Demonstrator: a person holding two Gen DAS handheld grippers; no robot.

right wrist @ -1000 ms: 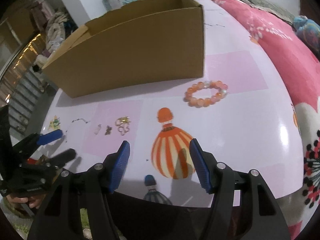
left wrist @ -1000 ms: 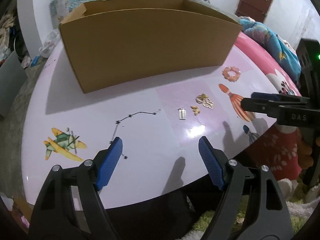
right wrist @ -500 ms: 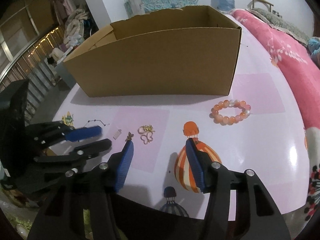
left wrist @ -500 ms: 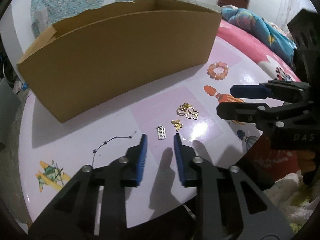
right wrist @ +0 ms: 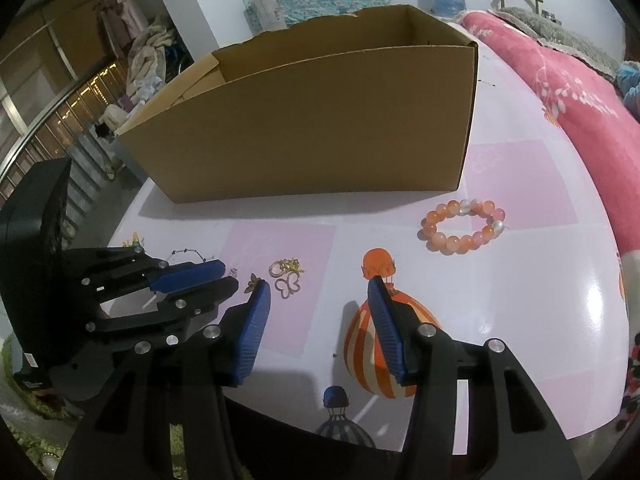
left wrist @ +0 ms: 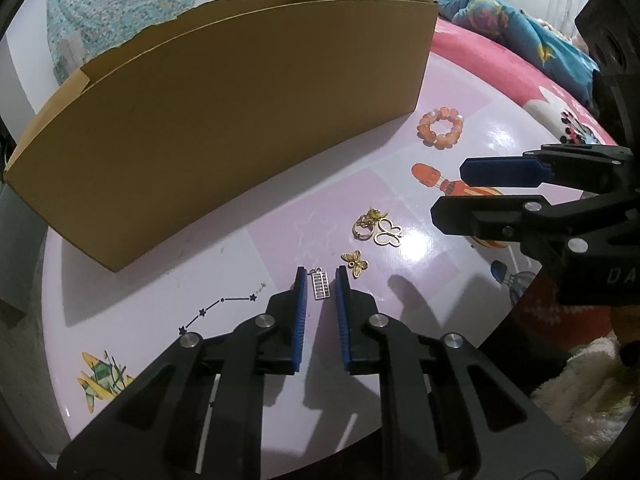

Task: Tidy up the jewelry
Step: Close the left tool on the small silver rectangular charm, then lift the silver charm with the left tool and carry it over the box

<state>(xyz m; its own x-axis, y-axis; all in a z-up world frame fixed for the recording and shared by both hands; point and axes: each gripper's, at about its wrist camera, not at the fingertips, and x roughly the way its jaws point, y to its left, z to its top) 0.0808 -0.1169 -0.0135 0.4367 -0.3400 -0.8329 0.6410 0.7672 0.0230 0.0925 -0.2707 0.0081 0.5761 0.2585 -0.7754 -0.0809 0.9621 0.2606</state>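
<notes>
We are viewing a small silver pendant (left wrist: 321, 285) lying flat on the counter (left wrist: 160, 292), in front of the cardboard box (left wrist: 224, 112). The left gripper (left wrist: 322, 286) is straddling it, jaws narrowly apart, one pad on each side. Just beyond are lying a gold butterfly charm (left wrist: 355, 263), an open butterfly outline (left wrist: 388, 233) and a ring cluster (left wrist: 366, 224). The bead bracelet (right wrist: 463, 226) is resting near the box's right corner. The right gripper (right wrist: 318, 312) is hovering, jaws wide apart.
</notes>
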